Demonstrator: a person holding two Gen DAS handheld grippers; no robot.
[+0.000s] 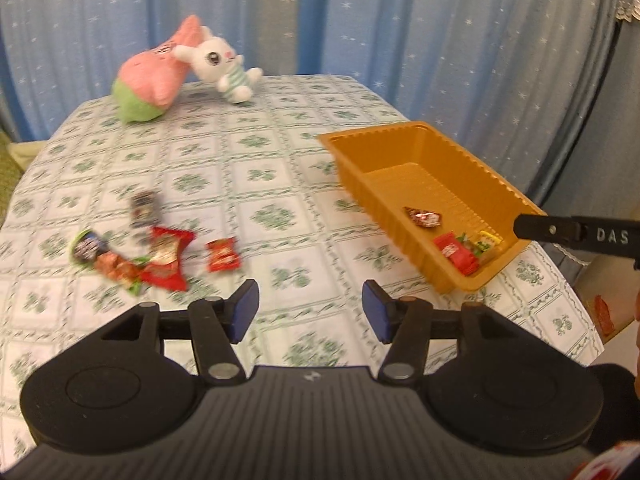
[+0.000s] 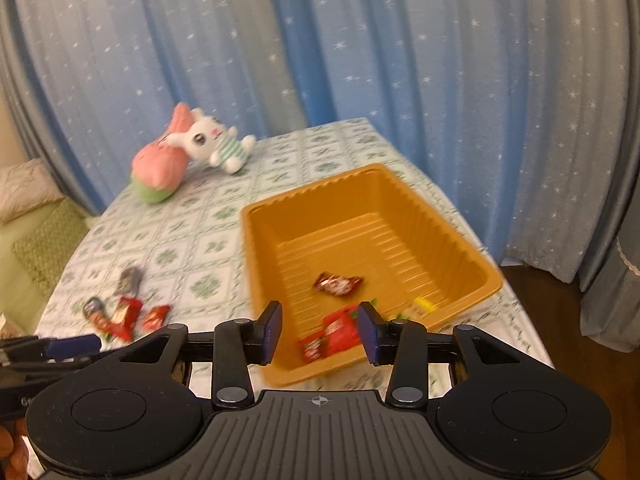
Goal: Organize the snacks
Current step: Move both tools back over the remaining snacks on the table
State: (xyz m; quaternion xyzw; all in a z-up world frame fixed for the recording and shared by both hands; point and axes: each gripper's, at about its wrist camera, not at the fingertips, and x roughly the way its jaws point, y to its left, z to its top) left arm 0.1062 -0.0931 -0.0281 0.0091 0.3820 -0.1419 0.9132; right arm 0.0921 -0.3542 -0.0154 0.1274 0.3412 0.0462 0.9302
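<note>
Orange plastic tray [image 1: 416, 148] already holds a few snacks [image 1: 460, 254], more snacks [image 1: 160, 256] lie left of it, and both claws, left claw [image 1: 310, 312] and right claw [image 2: 320, 330], hover spread and empty, likely between pickups.

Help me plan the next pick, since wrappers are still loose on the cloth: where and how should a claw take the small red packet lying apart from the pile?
Grip the small red packet across its narrow middle, coming down from above with the left claw, which is open and nearest. It lies flat and clear of the pile, so both long sides look free for the pads.
</note>
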